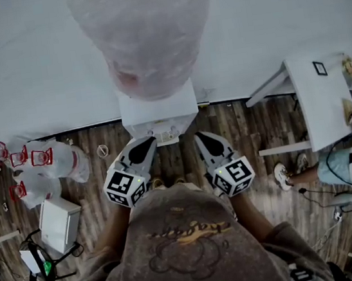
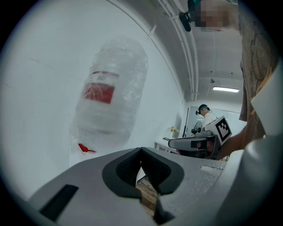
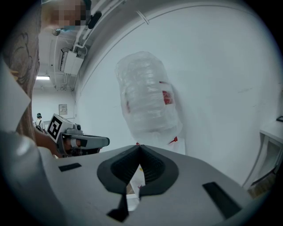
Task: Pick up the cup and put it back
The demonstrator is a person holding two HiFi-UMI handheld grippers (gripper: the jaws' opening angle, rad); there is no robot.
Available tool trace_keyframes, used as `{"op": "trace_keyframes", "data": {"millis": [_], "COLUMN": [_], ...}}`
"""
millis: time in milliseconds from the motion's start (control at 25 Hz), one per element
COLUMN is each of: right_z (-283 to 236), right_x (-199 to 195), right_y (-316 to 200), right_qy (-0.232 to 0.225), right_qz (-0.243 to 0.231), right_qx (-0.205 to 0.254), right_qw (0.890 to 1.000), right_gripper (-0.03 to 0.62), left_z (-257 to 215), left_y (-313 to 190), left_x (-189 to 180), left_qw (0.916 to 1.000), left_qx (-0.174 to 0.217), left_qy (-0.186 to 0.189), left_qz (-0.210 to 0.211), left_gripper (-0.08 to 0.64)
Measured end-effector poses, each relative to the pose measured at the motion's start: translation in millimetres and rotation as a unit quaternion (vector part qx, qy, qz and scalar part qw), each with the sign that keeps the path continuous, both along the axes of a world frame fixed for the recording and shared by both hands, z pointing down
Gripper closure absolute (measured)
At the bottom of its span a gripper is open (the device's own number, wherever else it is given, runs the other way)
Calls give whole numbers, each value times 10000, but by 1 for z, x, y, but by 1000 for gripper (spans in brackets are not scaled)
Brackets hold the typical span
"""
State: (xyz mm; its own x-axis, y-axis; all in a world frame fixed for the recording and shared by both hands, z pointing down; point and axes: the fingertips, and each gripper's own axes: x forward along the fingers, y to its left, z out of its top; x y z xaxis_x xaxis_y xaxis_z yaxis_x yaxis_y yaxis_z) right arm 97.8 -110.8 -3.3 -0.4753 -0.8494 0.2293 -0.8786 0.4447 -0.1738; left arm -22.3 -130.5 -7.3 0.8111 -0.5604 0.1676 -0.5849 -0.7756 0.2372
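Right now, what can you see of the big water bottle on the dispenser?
The bottle is a large clear jug wrapped in crinkled clear plastic film, with a red label showing through. It sits on top of the white dispenser, before the white wall. Only film and dispenser touch it.

A large water bottle (image 1: 147,40) wrapped in clear plastic sits atop a white dispenser (image 1: 159,110) against the white wall (image 1: 23,67); the floor (image 1: 253,132) is dark wood planks; at left lie wrapped jugs (image 1: 43,163) with red handles, near a white box (image 1: 59,221); at right stands a white table (image 1: 320,100), a seated person (image 1: 338,162) just beside it.
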Motion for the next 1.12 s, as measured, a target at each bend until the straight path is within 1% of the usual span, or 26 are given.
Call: {"op": "trace_keyframes", "data": {"millis": [240, 400, 640, 760, 960, 1120], "right_z": [10, 20, 20, 18, 15, 14], "right_x": [9, 13, 6, 3, -5, -8], "right_y": [-5, -9, -7, -9, -12, -11], "right_qy": [-64, -111, -128, -128, -62, -71], "right_qz": [9, -8, -82, -145, -281, -358], "right_qx": [37, 3, 5, 34, 136, 130], "right_qw": [10000, 9999, 9999, 9998, 9995, 9992], "right_gripper": [591, 591, 591, 591, 591, 591], "left_z": [9, 12, 13, 11, 8, 7], "left_y": [1, -3, -2, -3, -5, -2], "left_x": [-7, -6, -14, -15, -12, -11], "left_qw": [9997, 9996, 9989, 9986, 9984, 9982], "left_qx": [-13, 38, -9, 2, -6, -15], "left_qy": [8, 2, 3, 63, 104, 138], "left_qz": [-261, -288, -466, -526, -548, -583], "left_gripper": [557, 557, 557, 557, 557, 557]}}
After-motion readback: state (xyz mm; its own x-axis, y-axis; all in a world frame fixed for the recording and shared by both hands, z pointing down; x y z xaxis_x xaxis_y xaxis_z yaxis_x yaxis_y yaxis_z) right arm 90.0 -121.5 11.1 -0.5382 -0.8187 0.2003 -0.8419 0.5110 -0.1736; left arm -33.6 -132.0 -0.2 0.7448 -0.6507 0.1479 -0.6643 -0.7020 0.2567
